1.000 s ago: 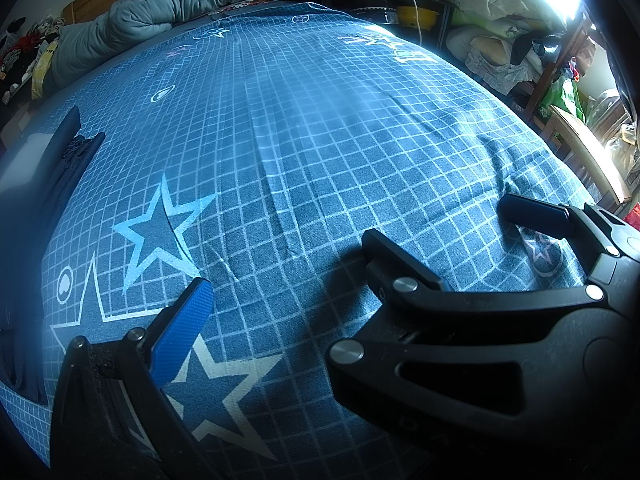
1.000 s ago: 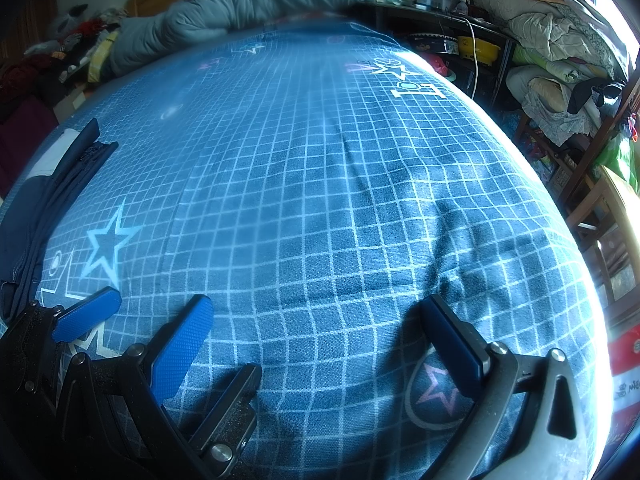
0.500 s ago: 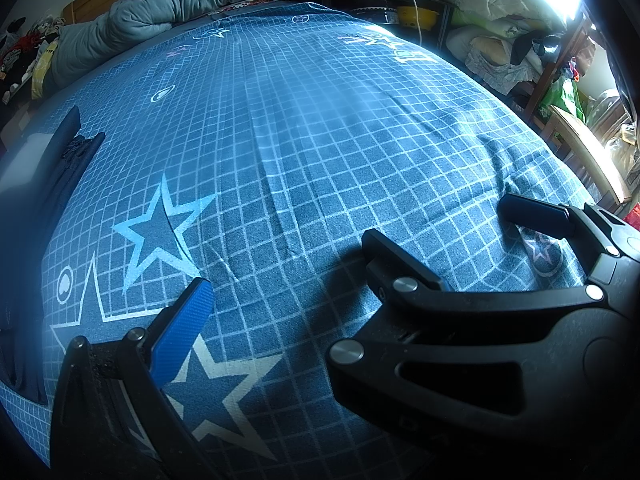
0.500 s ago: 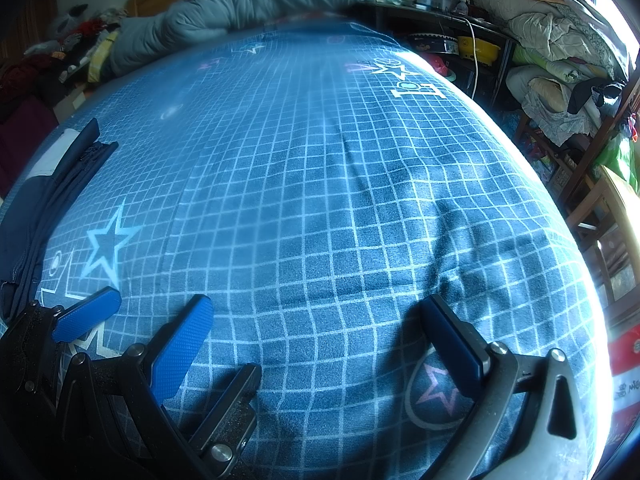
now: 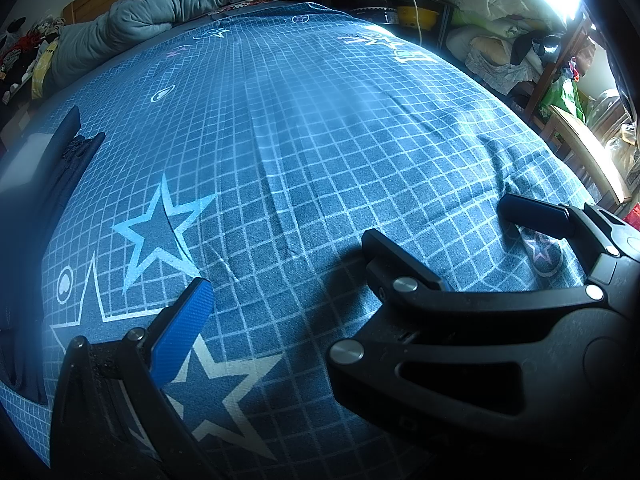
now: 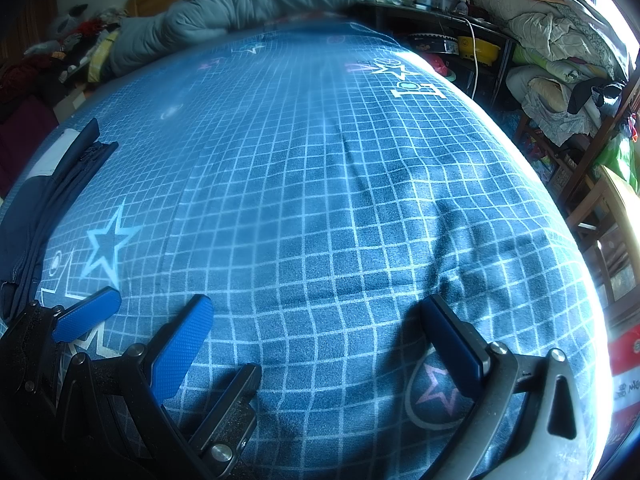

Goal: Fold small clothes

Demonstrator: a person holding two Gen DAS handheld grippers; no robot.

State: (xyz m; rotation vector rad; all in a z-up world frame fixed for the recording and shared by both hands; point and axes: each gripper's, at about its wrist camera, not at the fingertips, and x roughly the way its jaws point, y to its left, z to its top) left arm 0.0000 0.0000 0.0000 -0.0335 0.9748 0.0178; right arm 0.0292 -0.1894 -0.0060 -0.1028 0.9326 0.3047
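A dark navy garment of thin fabric (image 6: 38, 204), with a lighter white-grey panel along its outer side and a zip-like seam running down it, is lying bunched in long folds at the far left edge of the blue bed sheet printed with a white grid and stars (image 6: 320, 200). In the left wrist view the same navy garment (image 5: 60, 168) is appearing partly washed out by glare, so its outline cannot be told fully. The left gripper (image 6: 132, 320), black-framed with blue textured pads, is resting low on the sheet with its jaws standing apart, nothing lying between them; the garment is lying to the left of and beyond its outer finger, near but not touching so far as can be told. The right gripper (image 6: 320, 328), of the same build, is sitting just beside the left one with its jaws spread wide over bare sheet, well apart from the garment. In the left wrist view the right gripper (image 5: 448, 224) is showing as a black frame at lower right. A rolled grey quilt (image 6: 248, 4) is lying across the head of the bed, and piled bedding on a cluttered shelf (image 6: 560, 20) is standing to the right.
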